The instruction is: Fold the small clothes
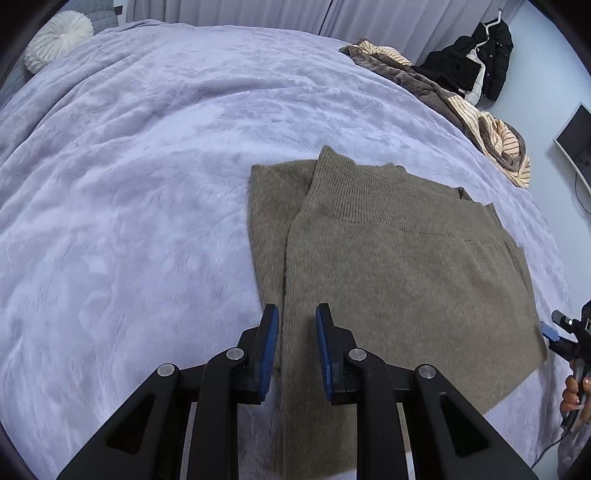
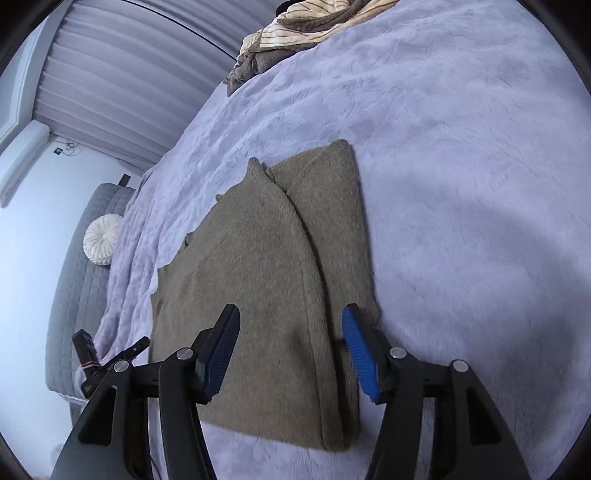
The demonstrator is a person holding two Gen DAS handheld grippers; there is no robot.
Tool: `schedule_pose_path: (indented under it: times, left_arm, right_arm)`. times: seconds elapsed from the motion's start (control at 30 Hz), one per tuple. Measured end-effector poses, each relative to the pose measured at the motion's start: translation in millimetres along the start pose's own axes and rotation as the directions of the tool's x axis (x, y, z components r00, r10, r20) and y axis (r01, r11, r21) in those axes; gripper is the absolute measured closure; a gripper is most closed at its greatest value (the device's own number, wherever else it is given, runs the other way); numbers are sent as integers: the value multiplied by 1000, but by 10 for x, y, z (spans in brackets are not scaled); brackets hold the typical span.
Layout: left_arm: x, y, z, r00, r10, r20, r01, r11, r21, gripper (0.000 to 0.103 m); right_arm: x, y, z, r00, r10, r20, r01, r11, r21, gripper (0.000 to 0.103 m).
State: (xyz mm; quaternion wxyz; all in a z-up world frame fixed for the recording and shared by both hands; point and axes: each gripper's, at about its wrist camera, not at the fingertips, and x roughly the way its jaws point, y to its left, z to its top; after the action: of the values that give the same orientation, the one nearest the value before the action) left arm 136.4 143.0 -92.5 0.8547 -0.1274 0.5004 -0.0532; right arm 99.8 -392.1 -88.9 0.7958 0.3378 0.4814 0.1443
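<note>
A folded olive-brown knit sweater (image 1: 406, 266) lies flat on the lilac blanket (image 1: 147, 184), its ribbed sleeve cuff turned in across the top. My left gripper (image 1: 297, 317) hovers over the sweater's long folded strip, jaws a narrow gap apart, with no fabric pinched between the blue pads. In the right wrist view the sweater (image 2: 258, 277) lies lengthwise. My right gripper (image 2: 291, 317) stands open above its near end, pads clear of the cloth. The right gripper (image 1: 554, 332) also shows at the sweater's right corner, held by a hand (image 1: 572, 395). The left gripper (image 2: 110, 354) shows by the sweater's left edge.
A heap of brown and striped clothes (image 1: 480, 122) lies at the bed's far edge, seen too in the right wrist view (image 2: 295, 29). A black jacket (image 1: 480, 62) hangs beyond it. A round white cushion (image 1: 59, 37) sits at the headboard. A monitor (image 1: 576, 136) stands on the right.
</note>
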Motion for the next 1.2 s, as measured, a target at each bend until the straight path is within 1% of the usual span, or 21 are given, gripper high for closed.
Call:
schedule_pose_path:
  times: [0.07,0.1,0.13,0.17,0.2,0.23,0.3,0.37,0.4,0.5,0.53,0.57,0.6,0.63,0.67,0.7,0.77,0.9,1.03,1.13,1.2]
  left_arm:
    - [-72,5,-103,1000,-2,-5,2,1000,-8,81]
    - [-97,0,-147,1000,0,-8,0,1000,-10,81]
    - [-135,1,-208,1000,2,-11,-3,1000,-15,81]
    - [-157,3,-246,1000,1,-15,-1,1000,-20,81]
    - [-180,10,-283,1000,-3,-16,2,1000,-25,81]
    - [-207,19,-345,1000,-5,-19,4,1000,-29,81]
    - [-200,43,-429,999,5,-33,-6,999,-33,81]
    - [-170,72,-508,998,12,-60,-15,998,-54,81]
    - [-174,78,-544,998,0,-64,-4,998,-64,81]
    - [-249,18,-609,999,-23,-40,20,998,-60,81]
    - [-261,-14,-623,999,-16,-31,14,999,-49,81]
    - [-248,-36,-631,999,1,-32,-3,999,-36,78]
    - [-199,-58,-649,998,43,-44,-43,999,-14,55]
    - [-140,-61,-662,995,86,-57,-86,996,5,40]
    - [-79,-42,-700,988,138,-61,-138,990,12,31]
    - [-55,-3,-740,989,137,-61,-138,990,-4,31]
    - [-99,69,-795,994,91,-54,-94,994,-53,31]
    - [-216,87,-844,995,80,-54,-84,994,-75,31]
    - [-356,60,-930,997,64,-35,-67,994,-88,31]
    - [-433,32,-1013,998,49,-33,-52,994,-99,31]
    - [-502,-1,-1069,999,40,-31,-43,995,-92,27]
  right_arm:
    - [47,-36,-105,998,-18,-65,18,1000,-2,51]
    - [78,-47,-147,996,-36,-85,35,999,-4,66]
    - [92,-78,-180,994,-46,-96,47,999,7,93]
    - [81,-98,-208,994,-36,-100,39,999,22,97]
    - [41,-97,-242,996,-25,-87,27,999,23,97]
    - [3,-85,-269,996,-40,-74,41,999,12,97]
    - [-10,-133,-338,993,-98,-68,99,995,12,98]
    - [23,-240,-366,992,-103,-73,106,993,43,98]
    - [19,-273,-384,994,-90,-61,94,994,65,99]
    - [-45,-283,-434,996,-79,-36,82,993,90,99]
    - [-68,-259,-456,996,-87,-30,89,992,85,98]
    - [-97,-230,-476,995,-98,-25,100,992,75,95]
    - [-126,-194,-501,993,-118,-19,119,991,61,94]
    - [-163,-180,-526,991,-132,-13,132,990,54,94]
    - [-191,-162,-552,989,-147,-7,147,988,52,94]
    - [-223,-161,-576,987,-158,-4,158,986,55,94]
    - [-277,-171,-639,984,-180,-8,180,981,69,94]
    - [-378,-173,-786,983,-183,-14,184,979,83,94]
    - [-414,-78,-962,987,-159,-17,160,982,98,94]
    - [-342,88,-1129,991,-131,-34,133,988,79,94]
    - [-254,230,-1246,993,-111,-51,114,992,55,94]
